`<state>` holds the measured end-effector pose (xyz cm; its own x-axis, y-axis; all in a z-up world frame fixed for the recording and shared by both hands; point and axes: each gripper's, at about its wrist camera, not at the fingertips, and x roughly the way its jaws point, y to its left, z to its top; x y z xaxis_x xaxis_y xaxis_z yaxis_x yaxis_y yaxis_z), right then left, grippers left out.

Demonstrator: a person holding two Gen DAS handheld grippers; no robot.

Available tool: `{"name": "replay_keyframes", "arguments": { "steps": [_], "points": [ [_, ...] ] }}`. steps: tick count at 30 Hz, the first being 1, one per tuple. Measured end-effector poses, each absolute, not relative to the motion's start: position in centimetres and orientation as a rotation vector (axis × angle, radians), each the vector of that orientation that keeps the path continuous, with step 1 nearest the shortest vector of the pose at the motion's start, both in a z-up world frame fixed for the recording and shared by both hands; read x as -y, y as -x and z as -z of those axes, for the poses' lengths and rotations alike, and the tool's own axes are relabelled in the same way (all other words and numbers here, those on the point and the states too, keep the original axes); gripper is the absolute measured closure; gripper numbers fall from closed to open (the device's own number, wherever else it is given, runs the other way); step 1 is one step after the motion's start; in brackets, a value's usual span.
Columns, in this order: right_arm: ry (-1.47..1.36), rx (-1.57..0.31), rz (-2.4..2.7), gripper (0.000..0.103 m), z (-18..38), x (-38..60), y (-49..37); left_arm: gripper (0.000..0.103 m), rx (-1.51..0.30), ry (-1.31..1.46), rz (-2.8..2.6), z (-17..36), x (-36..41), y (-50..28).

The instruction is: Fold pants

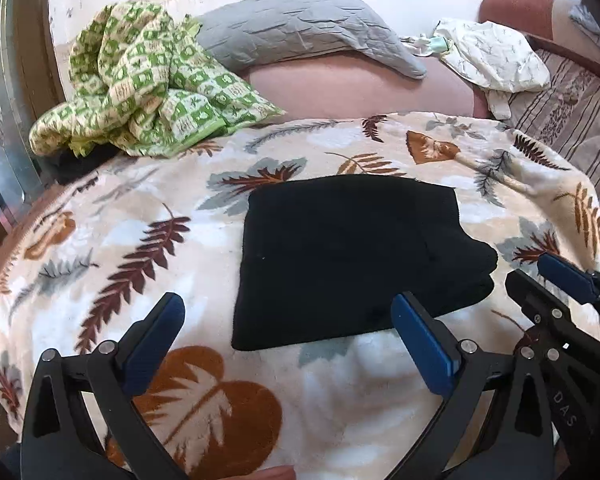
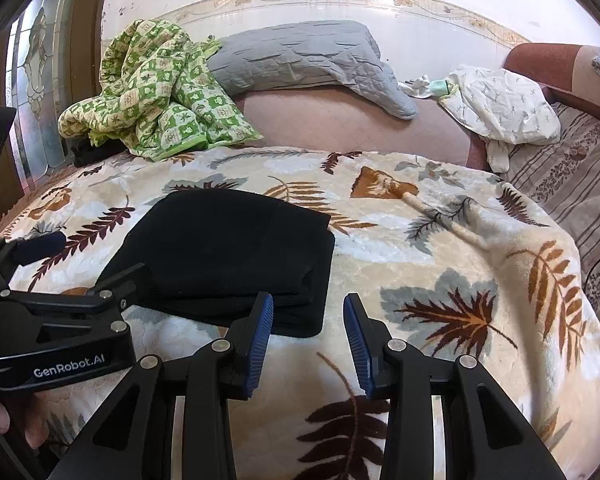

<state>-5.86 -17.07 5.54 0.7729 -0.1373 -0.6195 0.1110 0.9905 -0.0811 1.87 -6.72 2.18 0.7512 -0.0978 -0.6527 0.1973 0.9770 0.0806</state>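
- Black pants (image 1: 348,256) folded into a flat rectangle on leaf-print blanket (image 1: 120,240).
- Left gripper (image 1: 288,320): jaws wide, empty.
- Right gripper (image 2: 308,312): jaws narrow gap, empty, just beside pants.

The folded pants (image 1: 348,256) lay on the blanket (image 1: 140,240) covering the bed, with a crumpled quilt (image 1: 140,88) behind to the left and a pillow (image 1: 308,28) behind it.
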Motion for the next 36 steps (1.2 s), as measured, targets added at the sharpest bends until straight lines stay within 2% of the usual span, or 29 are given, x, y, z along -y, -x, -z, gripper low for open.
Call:
{"name": "replay_keyframes", "arguments": {
  "steps": [13,36],
  "points": [
    [0.04,-0.674,0.134,0.065,-5.6,17.2,5.9,0.0,-0.807,-0.146,0.214,-0.7,6.7,-2.4],
    [0.041,-0.669,0.136,0.065,-5.7,17.0,6.0,0.0,-0.832,-0.129,0.213,-0.1,6.2,-2.8]
  ]
}}
